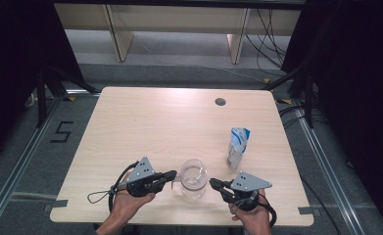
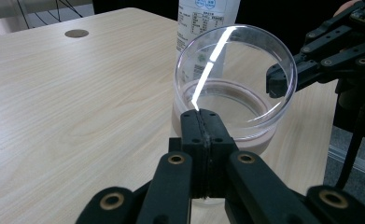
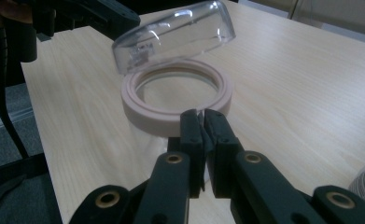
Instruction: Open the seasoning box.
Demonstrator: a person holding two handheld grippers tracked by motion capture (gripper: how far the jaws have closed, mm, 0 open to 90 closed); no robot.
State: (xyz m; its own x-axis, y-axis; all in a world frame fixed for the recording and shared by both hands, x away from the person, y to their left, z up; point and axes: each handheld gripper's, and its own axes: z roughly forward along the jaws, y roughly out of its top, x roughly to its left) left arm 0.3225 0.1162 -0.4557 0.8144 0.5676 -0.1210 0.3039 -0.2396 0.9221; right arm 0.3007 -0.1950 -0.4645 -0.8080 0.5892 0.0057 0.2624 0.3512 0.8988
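jar [image 1: 194,179] at bench [image 1: 145,122] near edge, between claws | left claw [image 2: 202,122] clenched on clear lid [image 3: 171,35] | right claw [image 3: 202,121] clenched on tab

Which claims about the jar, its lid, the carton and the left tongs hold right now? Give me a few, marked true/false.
1. The clear plastic dome lid is tilted up off the pale pink ring of the clear jar. True.
2. The white and blue carton lies flat on the wooden table. False: it stands upright.
3. The left tongs gape wide open. False: they are shut on the lid's near edge.
4. A round dark hole sits near the table's far edge. True.
5. The carton stands on the person's left of the jar. False: it is on the right.
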